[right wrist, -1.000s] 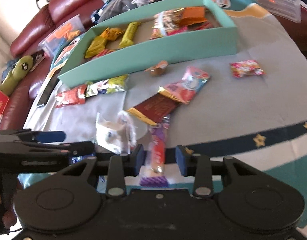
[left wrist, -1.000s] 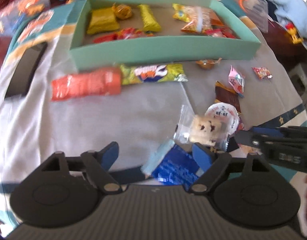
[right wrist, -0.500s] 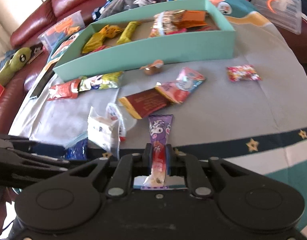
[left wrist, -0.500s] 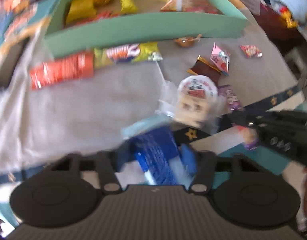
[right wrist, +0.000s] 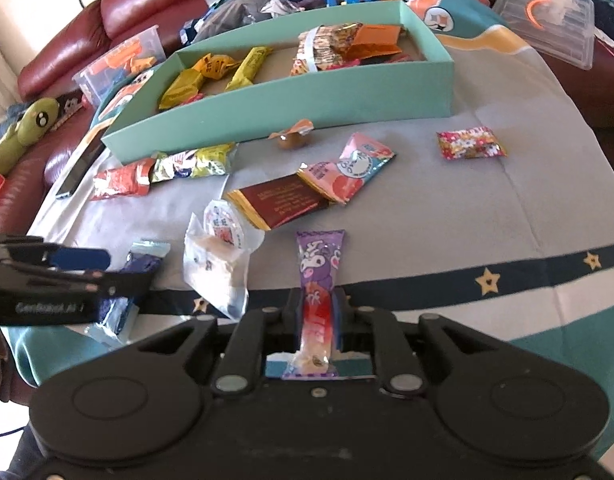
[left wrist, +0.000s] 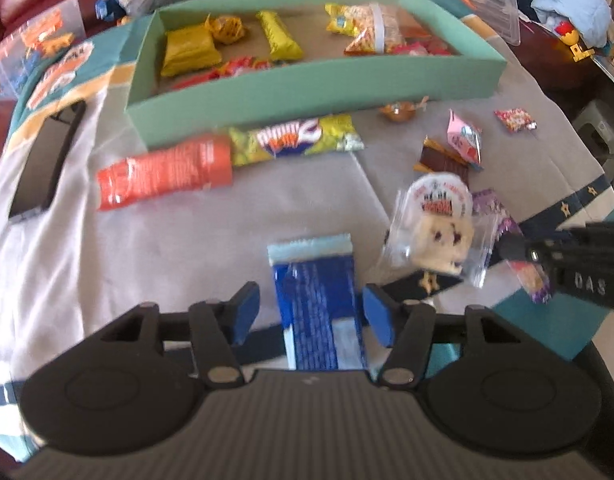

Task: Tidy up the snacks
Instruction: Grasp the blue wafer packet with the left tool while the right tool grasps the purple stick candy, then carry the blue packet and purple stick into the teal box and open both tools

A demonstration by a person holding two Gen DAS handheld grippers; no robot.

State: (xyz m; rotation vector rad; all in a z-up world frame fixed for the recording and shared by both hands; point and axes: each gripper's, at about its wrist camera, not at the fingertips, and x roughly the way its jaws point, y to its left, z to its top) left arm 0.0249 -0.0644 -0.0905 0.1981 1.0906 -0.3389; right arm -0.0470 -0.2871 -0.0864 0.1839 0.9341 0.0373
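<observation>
right gripper point(right wrist: 318, 312) now clamps purple snack point(right wrist: 319, 264).

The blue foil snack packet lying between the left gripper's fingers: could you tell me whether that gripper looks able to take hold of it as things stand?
Probably yes. The blue foil snack packet lies flat between the fingers of the left gripper, whose jaws are opening and not pressing on it. Nothing covers it; the clear-wrapped cookie packet sits just beside, apart.

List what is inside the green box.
The green box holds yellow wrapped snacks, an orange-and-clear bag and red packets. Its near wall hides the front of the floor.
</observation>
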